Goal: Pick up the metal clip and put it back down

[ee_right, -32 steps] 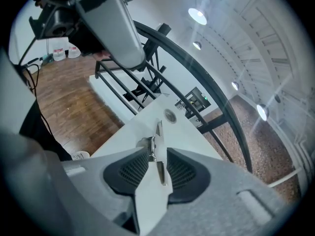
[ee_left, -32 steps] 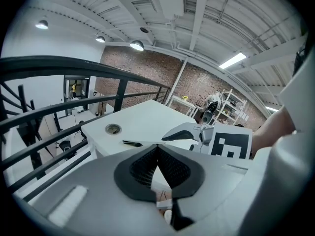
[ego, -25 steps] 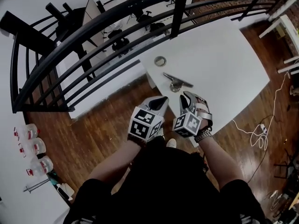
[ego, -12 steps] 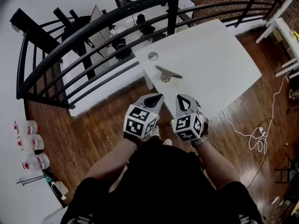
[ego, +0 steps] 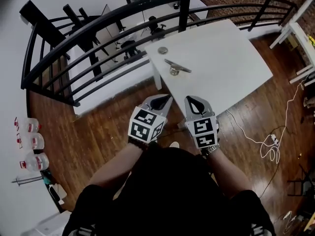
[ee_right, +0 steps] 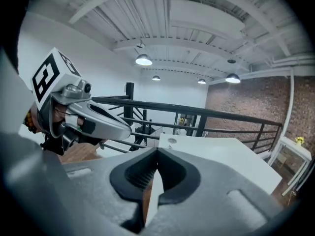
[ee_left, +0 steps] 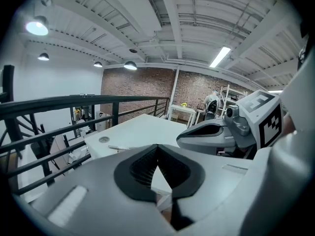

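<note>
The metal clip [ego: 177, 67] lies flat near the left edge of the white table [ego: 226, 58]; the left gripper view shows the clip [ee_left: 118, 148] as a thin strip. Both grippers hang over the wooden floor, short of the table's near corner and well apart from the clip. My left gripper [ego: 166, 99] is shut with nothing in it, its jaws meeting at the tip [ee_left: 157, 147]. My right gripper [ego: 193, 99] is also shut and empty, tips together [ee_right: 157, 154]. The two grippers sit side by side, and each shows in the other's view.
A small round ring [ego: 162, 50] lies on the table just beyond the clip. A black metal railing [ego: 123, 14] curves round the table's far and left sides. Plastic bottles [ego: 29, 144] stand on the floor at far left, and a white cable [ego: 261, 139] trails at right.
Both grippers have drawn back from the table's edge toward the person's body, and the table looks farther off. The right jaws looked wider apart a second ago and now meet.
</note>
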